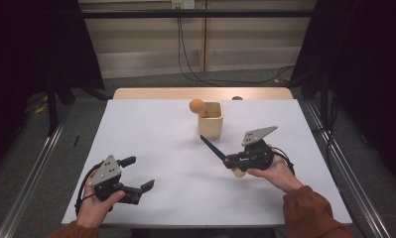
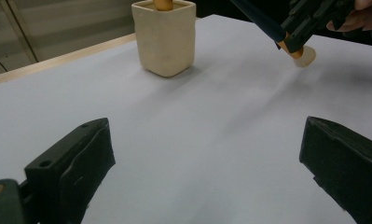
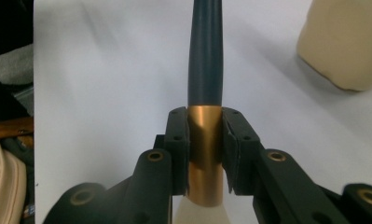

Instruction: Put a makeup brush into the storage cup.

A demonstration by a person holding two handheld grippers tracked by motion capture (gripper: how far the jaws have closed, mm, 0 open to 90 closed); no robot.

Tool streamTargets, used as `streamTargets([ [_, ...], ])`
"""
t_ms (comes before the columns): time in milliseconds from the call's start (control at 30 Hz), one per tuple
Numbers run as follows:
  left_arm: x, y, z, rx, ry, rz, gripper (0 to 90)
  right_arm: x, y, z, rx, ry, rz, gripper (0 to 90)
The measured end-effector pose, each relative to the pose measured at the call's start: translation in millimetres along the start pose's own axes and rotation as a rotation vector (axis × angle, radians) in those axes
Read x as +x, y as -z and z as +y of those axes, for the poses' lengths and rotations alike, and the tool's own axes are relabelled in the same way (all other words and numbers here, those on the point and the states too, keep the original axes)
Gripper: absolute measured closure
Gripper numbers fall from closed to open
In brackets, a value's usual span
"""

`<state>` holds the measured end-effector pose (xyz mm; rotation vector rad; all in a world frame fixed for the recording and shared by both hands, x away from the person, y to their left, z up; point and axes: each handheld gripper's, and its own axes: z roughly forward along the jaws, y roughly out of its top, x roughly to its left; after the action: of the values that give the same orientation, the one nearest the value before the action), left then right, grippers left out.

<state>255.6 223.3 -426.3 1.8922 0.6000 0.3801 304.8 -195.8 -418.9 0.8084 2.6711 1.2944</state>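
A cream square cup [image 1: 210, 120] stands at the far middle of the white table [image 1: 151, 134], with an orange ball-ended piece [image 1: 197, 105] poking out of it. My right gripper [image 1: 230, 162] is shut on a brush [image 1: 213, 148] with a dark tapered handle, a copper collar and a pale head. In the right gripper view the jaws [image 3: 205, 126] clamp the collar, the handle [image 3: 205, 51] points away, and the cup [image 3: 347, 42] sits ahead to the right. My left gripper [image 1: 142, 172] rests open at the front left; the left gripper view shows nothing between its jaws [image 2: 207, 154].
A wooden strip [image 1: 151, 93] runs along the table's far edge, with a small dark object [image 1: 237, 98] on it. Cables [image 1: 195, 74] lie on the floor beyond. Metal rails [image 1: 344, 163] flank both sides. The left gripper view shows the cup [image 2: 165, 37] and the held brush [image 2: 260, 18] farther off.
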Motion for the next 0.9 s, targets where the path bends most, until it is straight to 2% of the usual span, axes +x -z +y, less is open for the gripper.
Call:
streamTargets([
  [233, -4.6, -6.0, 4.4, 0.024, -0.036, -0.039, 4.1, 7.1, -3.8, 3.1, 0.061, 0.041, 0.036, 73.9],
  [367, -4.0, -9.0, 7.3, 0.040, -0.033, -0.058, 4.1, 9.0, -7.4, 7.1, 0.083, 0.056, 0.050, 73.9],
  [533, -5.3, -14.1, 14.6, 0.067, -0.041, -0.089, 5.2, 13.9, -15.6, 11.4, 0.146, 0.094, 0.070, 73.9],
  [667, -6.5, -20.4, 19.7, 0.086, -0.063, -0.104, 4.4, 18.5, -20.0, 15.4, 0.186, 0.128, 0.092, 73.9],
  [800, -8.6, -26.0, 26.8, 0.133, -0.089, -0.134, 4.1, 23.6, -24.5, 21.1, 0.212, 0.164, 0.092, 73.9],
  [900, -10.6, -30.5, 31.0, 0.141, -0.103, -0.146, 4.0, 26.2, -28.5, 24.9, 0.242, 0.178, 0.092, 73.9],
])
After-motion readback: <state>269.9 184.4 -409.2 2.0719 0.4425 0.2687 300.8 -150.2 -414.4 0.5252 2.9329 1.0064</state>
